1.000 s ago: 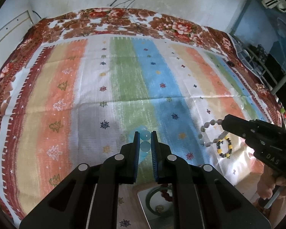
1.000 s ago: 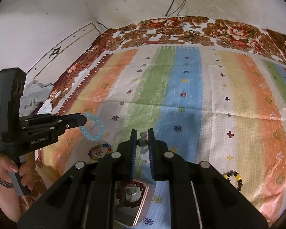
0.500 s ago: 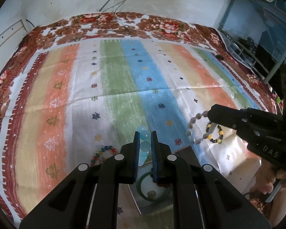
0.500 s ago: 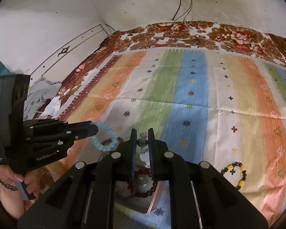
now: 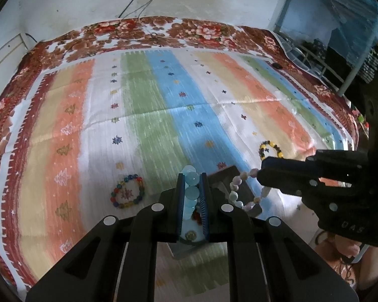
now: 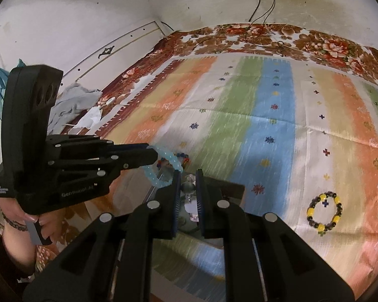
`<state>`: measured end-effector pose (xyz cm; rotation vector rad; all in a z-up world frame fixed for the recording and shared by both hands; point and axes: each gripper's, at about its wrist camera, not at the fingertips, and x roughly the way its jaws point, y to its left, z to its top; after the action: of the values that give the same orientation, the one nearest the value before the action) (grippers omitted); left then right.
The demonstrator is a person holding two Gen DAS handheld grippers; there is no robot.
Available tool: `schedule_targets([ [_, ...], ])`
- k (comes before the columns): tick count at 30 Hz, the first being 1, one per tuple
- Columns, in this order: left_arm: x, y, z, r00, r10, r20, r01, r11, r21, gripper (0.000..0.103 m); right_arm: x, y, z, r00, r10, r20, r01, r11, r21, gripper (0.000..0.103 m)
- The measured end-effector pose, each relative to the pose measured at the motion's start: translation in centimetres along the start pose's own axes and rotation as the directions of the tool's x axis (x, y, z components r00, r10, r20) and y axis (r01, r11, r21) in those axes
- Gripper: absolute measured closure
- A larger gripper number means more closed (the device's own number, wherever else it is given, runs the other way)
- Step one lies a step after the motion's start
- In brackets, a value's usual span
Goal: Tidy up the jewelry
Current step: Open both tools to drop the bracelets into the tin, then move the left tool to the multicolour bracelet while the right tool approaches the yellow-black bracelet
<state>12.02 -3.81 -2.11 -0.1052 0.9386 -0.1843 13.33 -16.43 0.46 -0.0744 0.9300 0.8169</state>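
Our left tool (image 5: 192, 176) is clamped on a pale blue bead bracelet (image 5: 191, 191), our right tool (image 6: 188, 183) on a pink and white bead bracelet (image 5: 242, 191); both hang over the mirrored box (image 5: 235, 176) near the bed's (image 5: 163, 95) front edge. A multicoloured bracelet (image 5: 127, 191) and a yellow-black bracelet (image 6: 325, 210) lie flat on the bed beside the box.

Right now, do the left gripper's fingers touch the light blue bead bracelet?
Touching. In the left wrist view the fingers of the left gripper press on both sides of the light blue bead bracelet, with no gap.
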Motion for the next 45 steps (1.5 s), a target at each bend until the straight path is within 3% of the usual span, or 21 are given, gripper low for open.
schedule_targets([
  [20,1.3,-0.2,-0.8,0.999,0.016,-0.036,-0.015,1.0,0.013,0.092,1.7,-0.1,-0.6,0.997,-0.012,-0.079,0.011,1.0,-0.016,0.089],
  [23,1.3,-0.1,-0.9,0.999,0.017,-0.035,-0.016,1.0,0.013,0.083,1.6,-0.4,-0.6,0.997,-0.011,-0.076,0.011,1.0,-0.003,0.078],
  [31,1.3,0.4,-0.9,0.999,0.031,-0.043,-0.031,1.0,-0.002,0.082,1.7,-0.8,-0.5,0.996,-0.019,-0.084,0.019,1.0,-0.001,0.077],
  [36,1.8,1.1,-0.7,0.997,0.059,-0.057,-0.06,0.998,-0.006,0.081,1.9,-1.1,-0.6,0.995,-0.042,-0.093,0.042,0.999,0.003,0.07],
  [45,3.0,4.1,0.5,0.988,0.126,-0.09,-0.131,0.99,-0.051,0.079,2.0,-2.7,0.1,0.993,-0.1,-0.069,0.103,0.993,0.052,0.07],
])
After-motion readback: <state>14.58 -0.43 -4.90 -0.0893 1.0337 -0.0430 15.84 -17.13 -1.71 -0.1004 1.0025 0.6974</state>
